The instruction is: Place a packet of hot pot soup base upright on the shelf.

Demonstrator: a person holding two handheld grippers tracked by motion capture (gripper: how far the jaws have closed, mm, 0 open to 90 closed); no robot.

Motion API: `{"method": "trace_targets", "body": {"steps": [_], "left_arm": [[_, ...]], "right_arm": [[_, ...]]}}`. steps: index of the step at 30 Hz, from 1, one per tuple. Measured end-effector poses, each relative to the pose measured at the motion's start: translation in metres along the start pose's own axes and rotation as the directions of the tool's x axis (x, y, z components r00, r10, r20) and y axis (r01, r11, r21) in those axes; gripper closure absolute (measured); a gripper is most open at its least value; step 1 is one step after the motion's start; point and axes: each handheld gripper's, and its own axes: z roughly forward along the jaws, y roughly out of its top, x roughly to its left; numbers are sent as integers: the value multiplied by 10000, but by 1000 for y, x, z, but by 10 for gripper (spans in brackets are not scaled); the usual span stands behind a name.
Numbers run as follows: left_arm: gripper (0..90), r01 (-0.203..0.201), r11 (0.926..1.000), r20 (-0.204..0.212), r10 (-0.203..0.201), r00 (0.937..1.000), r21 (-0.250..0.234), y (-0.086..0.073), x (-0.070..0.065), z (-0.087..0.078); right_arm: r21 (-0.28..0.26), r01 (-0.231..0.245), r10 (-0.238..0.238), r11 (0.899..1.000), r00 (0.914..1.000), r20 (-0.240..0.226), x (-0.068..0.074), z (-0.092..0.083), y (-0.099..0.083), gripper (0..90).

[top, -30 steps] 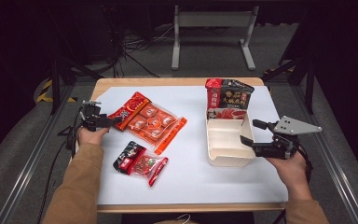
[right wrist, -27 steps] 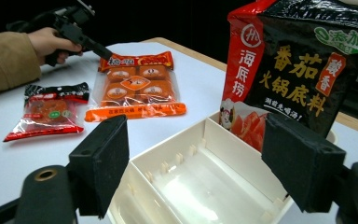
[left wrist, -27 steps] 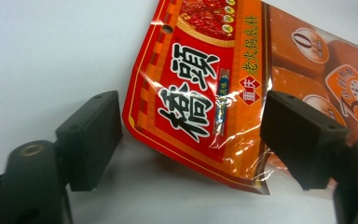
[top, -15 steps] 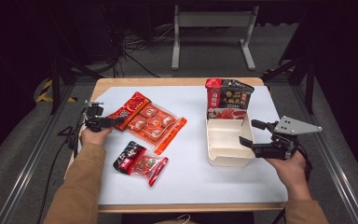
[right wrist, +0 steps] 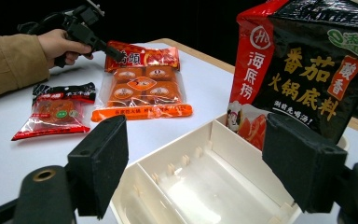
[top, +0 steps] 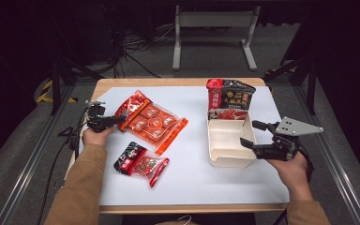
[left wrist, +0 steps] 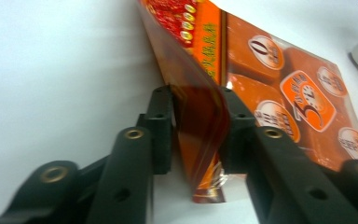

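Observation:
A large orange snack packet (top: 152,123) lies flat on the white table cover, left of centre. My left gripper (top: 117,119) reaches its near left corner. In the left gripper view the jaws have just been closing and my left gripper (left wrist: 198,126) pinches the packet's folded edge (left wrist: 205,116) between both pads. My right gripper (top: 250,134) hovers open at the right side of a white divided tray (top: 225,161). In the right gripper view my right gripper (right wrist: 200,163) has nothing between its pads, and the tray (right wrist: 168,149) lies just beyond them.
A black and red soup-base bag (top: 229,98) stands upright at the tray's far end, also seen in the right gripper view (right wrist: 307,70). A small red and black packet (top: 140,163) lies near the left forearm. The cover's front middle is bare.
The left gripper's jaws have come together on the orange packet's corner, with the hand shifted slightly toward it. The right gripper has stayed where it was.

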Motion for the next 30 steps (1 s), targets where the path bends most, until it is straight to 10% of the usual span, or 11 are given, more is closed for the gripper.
{"method": "trace_targets", "body": {"steps": [6, 16, 30], "left_arm": [[883, -555, 9984, -436, 560, 9975, 139, 0, -7, 3], [900, -1058, 9944, -736, 1051, 9917, -58, 2, -16, -3], [900, -1693, 9733, -594, 1619, 9850, -1549, 12, -42, -42]], "right_arm": [[42, 57, -57, 10000, 10000, -51, 1, 1, 0, 227], [246, 91, -87, 9997, 9998, -187, 1, 1, 0, 306], [502, -396, 426, 9980, 9972, -613, -2, -3, 3, 474]]}}
